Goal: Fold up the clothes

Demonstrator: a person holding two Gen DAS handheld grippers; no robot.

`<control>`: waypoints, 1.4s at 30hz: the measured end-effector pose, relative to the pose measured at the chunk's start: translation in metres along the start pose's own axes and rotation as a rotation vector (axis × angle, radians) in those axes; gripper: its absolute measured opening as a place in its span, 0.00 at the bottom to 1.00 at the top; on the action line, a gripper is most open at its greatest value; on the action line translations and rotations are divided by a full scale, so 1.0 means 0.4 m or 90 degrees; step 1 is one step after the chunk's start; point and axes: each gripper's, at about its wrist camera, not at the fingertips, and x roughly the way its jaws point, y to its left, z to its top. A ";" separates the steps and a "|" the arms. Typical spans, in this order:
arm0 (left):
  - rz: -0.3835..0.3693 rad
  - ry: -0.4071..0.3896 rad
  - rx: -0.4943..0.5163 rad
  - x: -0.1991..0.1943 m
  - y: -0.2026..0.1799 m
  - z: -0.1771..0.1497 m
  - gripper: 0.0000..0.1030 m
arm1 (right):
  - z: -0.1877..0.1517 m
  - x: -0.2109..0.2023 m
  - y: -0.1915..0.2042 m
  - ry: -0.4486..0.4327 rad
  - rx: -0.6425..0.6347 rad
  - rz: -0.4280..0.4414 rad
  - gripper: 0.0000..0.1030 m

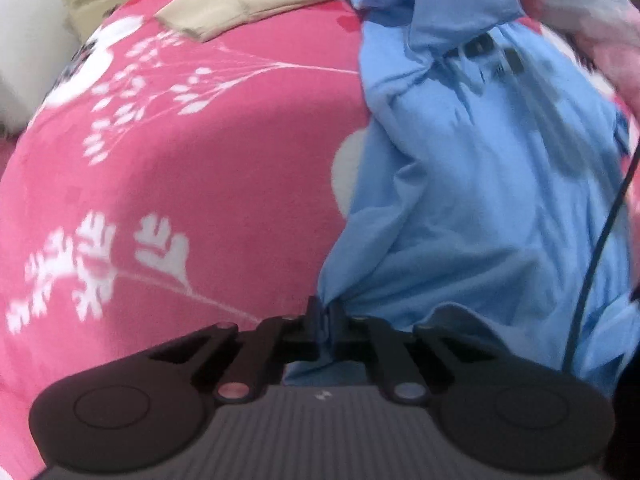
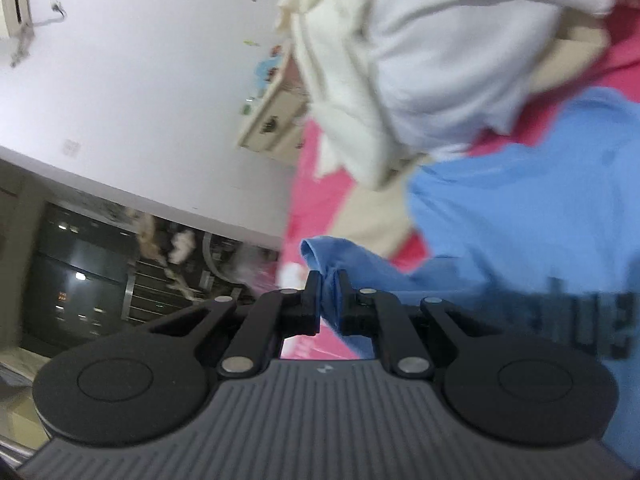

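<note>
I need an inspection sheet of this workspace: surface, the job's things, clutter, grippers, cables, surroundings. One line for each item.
Surface: pink blanket with white flower print.
Job's things: blue shirt with dark lettering, crumpled, one part lifted; beige garment lying beyond it; white garment and cream garment heaped together.
Clutter: nothing seen.
Grippers: left gripper shut on a bunched edge of the blue shirt; right gripper shut on another edge of it.
Cables: one black cable hanging across the shirt at the right in the left wrist view.
Surroundings: white wall, cream drawer unit, dark window.
</note>
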 end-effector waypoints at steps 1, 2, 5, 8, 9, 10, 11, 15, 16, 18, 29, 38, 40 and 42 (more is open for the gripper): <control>-0.014 0.004 -0.027 -0.011 0.014 -0.005 0.03 | 0.008 0.026 0.023 0.008 -0.005 0.011 0.05; -0.029 0.008 -0.054 -0.023 0.028 -0.011 0.03 | 0.016 0.053 0.048 0.015 -0.014 0.020 0.05; -0.075 0.028 -0.139 -0.051 0.072 -0.038 0.03 | 0.026 0.145 0.116 0.040 -0.033 0.049 0.05; -0.100 0.044 -0.196 -0.053 0.105 -0.070 0.03 | 0.007 0.252 0.163 0.068 -0.037 0.069 0.05; -0.105 0.050 -0.213 -0.051 0.114 -0.080 0.03 | -0.006 0.294 0.168 0.080 -0.034 0.068 0.05; -0.108 0.058 -0.228 -0.045 0.123 -0.087 0.03 | -0.020 0.339 0.169 0.093 -0.029 0.064 0.06; -0.113 0.062 -0.241 -0.038 0.132 -0.091 0.03 | -0.038 0.386 0.163 0.115 -0.032 0.045 0.09; -0.120 0.076 -0.281 -0.010 0.165 -0.092 0.07 | -0.106 0.551 0.120 0.214 -0.045 -0.082 0.25; -0.118 0.078 -0.283 -0.007 0.172 -0.090 0.09 | -0.115 0.555 0.115 0.225 -0.048 -0.097 0.25; -0.111 0.082 -0.290 -0.002 0.188 -0.089 0.21 | -0.108 0.502 0.119 0.208 -0.048 -0.081 0.26; -0.124 0.163 -0.278 0.039 0.194 -0.087 0.57 | -0.029 -0.253 0.098 0.113 -0.167 -0.088 0.58; -0.096 0.255 -0.255 0.058 0.145 -0.074 0.47 | -0.511 -0.198 0.048 0.488 -0.528 -0.173 0.58; -0.089 0.274 -0.260 0.061 0.140 -0.068 0.47 | -0.606 -0.139 0.044 0.547 -0.619 -0.169 0.58; -0.086 0.290 -0.268 0.060 0.138 -0.067 0.49 | -0.690 -0.098 0.045 0.593 -0.718 -0.183 0.58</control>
